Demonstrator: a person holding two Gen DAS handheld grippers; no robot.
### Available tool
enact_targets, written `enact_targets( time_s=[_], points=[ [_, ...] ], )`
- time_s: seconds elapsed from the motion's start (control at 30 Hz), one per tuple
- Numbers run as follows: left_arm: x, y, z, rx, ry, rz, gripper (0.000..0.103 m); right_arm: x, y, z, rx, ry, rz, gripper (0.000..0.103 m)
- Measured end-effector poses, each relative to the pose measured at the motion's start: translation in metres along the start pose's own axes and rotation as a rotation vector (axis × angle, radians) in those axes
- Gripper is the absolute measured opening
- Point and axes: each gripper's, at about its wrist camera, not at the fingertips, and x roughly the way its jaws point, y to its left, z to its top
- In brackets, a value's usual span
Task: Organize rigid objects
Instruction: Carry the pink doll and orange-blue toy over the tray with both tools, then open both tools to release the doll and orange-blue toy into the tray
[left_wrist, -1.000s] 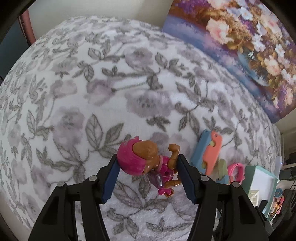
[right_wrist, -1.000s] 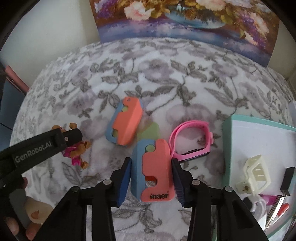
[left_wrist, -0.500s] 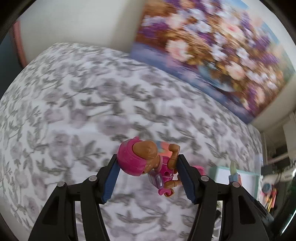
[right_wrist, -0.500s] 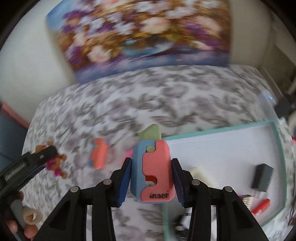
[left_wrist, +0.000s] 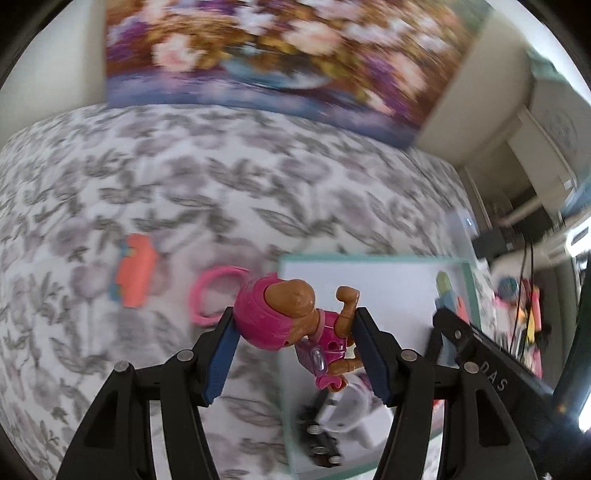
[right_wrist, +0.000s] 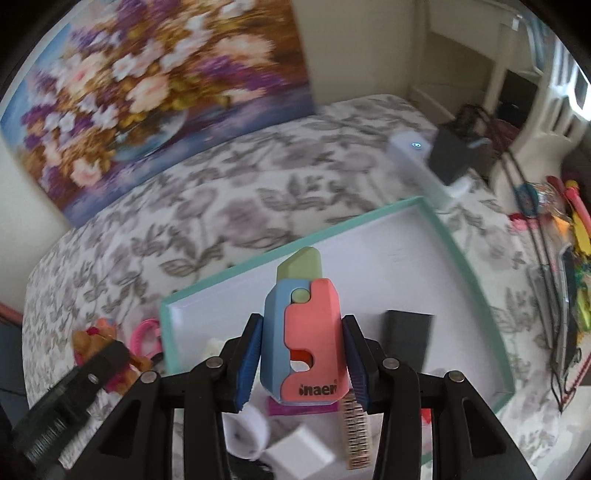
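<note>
Left wrist view: the left gripper (left_wrist: 295, 334) pinches a pink-helmeted brown toy puppy figure (left_wrist: 291, 319) between its blue pads, over the near-left edge of the white tray with a mint-green rim (left_wrist: 373, 258).
Right wrist view: the right gripper (right_wrist: 301, 360) clamps a coral-and-blue plastic toy cutter with a pale green blade (right_wrist: 304, 332) above the same tray.
Bedspread: a second coral-and-blue cutter (left_wrist: 135, 275) and a pink watch band (left_wrist: 210, 295) lie on the grey-floral bedspread (left_wrist: 184, 184), left of the tray.

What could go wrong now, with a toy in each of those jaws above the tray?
The toy figure is pinched only at its head and arm, so it might twist loose. It hangs near the tray's rim and could land on the bedspread. The tray's near end is crowded; the coral and blue toy could knock the black block.
</note>
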Motion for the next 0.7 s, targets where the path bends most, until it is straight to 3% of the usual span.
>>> enact_targets(
  time_s=[0.2,0.7],
  points=[
    [0.013,-0.024,-0.007,0.041,0.036,-0.002,0.064,0.001,-0.014,0.001,0.022,0.011,0.005,0.045],
    [0.028,-0.024,-0.011,0.019,0.089,-0.004,0.064,0.015,-0.017,-0.006,0.025,0.088,-0.014,0.046]
  ],
)
